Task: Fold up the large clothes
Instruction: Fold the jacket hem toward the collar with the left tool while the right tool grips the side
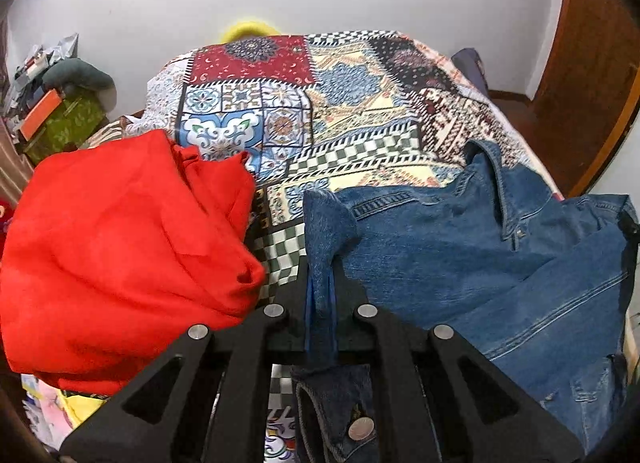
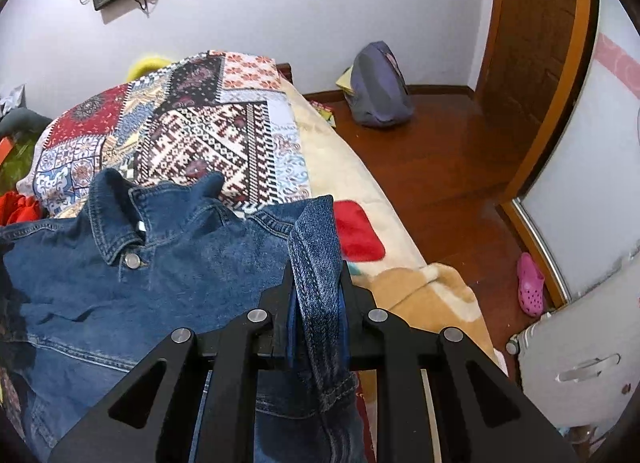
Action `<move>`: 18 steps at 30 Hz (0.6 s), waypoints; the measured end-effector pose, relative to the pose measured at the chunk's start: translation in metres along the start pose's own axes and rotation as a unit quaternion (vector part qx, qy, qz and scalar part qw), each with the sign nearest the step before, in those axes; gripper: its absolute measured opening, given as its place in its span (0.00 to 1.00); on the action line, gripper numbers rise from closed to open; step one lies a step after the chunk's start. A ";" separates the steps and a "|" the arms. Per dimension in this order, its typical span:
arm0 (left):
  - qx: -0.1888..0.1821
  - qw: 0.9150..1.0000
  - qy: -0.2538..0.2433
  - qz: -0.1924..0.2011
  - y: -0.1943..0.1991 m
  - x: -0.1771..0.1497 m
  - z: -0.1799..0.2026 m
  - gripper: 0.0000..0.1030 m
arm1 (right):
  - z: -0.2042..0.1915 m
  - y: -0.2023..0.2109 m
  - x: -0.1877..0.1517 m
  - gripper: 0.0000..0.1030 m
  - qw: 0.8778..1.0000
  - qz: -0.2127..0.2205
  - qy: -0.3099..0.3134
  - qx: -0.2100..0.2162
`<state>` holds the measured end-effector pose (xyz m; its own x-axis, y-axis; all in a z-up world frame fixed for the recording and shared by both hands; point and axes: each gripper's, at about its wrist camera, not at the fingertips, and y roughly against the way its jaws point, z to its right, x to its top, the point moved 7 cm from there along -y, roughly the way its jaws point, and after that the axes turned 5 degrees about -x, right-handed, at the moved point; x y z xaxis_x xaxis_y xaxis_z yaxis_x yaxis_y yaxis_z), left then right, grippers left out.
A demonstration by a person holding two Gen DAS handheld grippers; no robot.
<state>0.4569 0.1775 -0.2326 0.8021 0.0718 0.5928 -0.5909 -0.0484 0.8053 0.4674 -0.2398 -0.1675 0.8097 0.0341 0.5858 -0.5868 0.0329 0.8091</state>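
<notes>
- The denim jacket [image 1: 460, 247] is pinched tight by the left gripper [image 1: 322, 303] and the right gripper [image 2: 316, 295] — jaws clamped on cloth.
- Both edges should be pulled evenly — away from the red garment [image 1: 120, 247].

left tongs [image 1: 322, 283] clamped, right tongs [image 2: 316, 283] clamped
</notes>
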 end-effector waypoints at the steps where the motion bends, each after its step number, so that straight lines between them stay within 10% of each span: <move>1: 0.009 1.000 -0.001 0.000 0.000 0.000 -0.002 0.07 | 0.001 0.001 -0.001 0.17 1.000 -0.003 0.000 0.001; 6: 0.018 1.000 -0.020 0.014 0.023 0.001 -0.004 0.07 | 0.003 0.029 0.002 0.22 1.000 0.018 0.016 -0.020; 12: 0.023 0.998 -0.038 0.033 0.066 -0.005 0.000 0.10 | -0.005 0.095 0.002 0.63 0.994 0.079 0.067 -0.024; 18: 0.025 0.998 -0.048 0.045 0.111 -0.030 0.004 0.45 | -0.015 0.152 -0.024 0.77 0.987 0.104 0.124 -0.023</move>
<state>0.3677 0.1656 -0.1606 0.7515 -0.0301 0.6590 -0.6583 -0.0999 0.7461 0.3591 -0.2211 -0.0592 0.6477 0.2876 0.7055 -0.7448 0.0442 0.6658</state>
